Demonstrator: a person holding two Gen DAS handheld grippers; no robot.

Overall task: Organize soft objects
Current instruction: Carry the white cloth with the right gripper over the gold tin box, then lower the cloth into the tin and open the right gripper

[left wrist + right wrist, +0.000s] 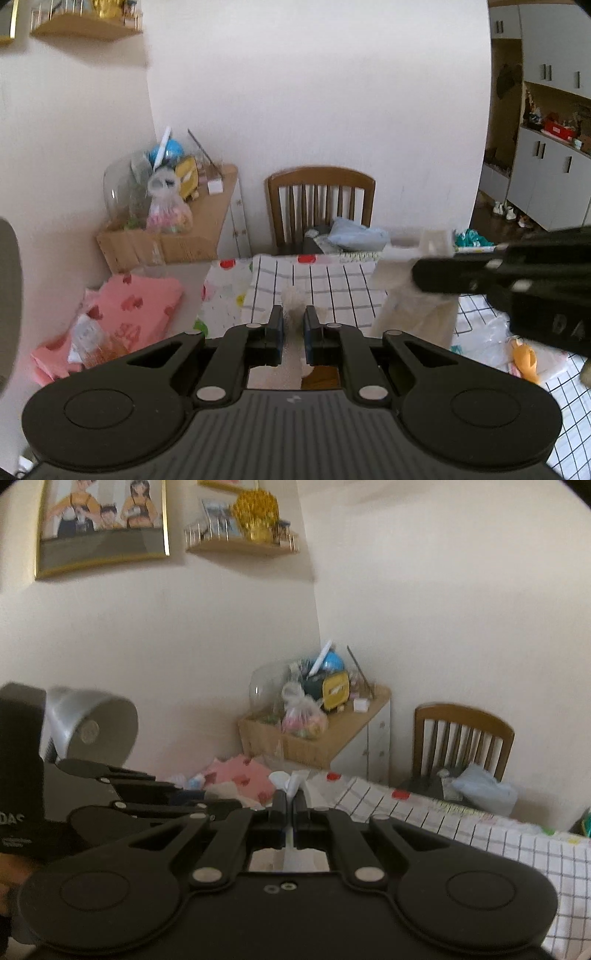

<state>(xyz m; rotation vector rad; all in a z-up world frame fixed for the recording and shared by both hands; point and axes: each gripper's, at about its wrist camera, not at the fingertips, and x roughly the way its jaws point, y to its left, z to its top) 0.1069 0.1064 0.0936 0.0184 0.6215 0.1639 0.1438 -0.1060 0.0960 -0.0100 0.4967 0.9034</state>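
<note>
A: How was the cream cloth [417, 295] being held?

B: By both tools. The left hand-held gripper [293, 323] had its jaws drawn in on a fuzzy white edge of it, and the right hand-held gripper [289, 805] was pinched tight on a thin white fold. From the left wrist view, the right tool reached in from the right with the cloth hanging from its tip.

A: Where did the cloth sit?

B: Lifted just above the checked table [332, 288], stretched between the two tips, nearer the right one. The wooden chair [320, 206] stood beyond the far edge.

A: What would doing it well have asked for?

B: Probably keeping both grips firm and the two tips level, so the cloth stayed taut and folded squarely, clear of the pink garment [129, 310] lying to the left.
</note>
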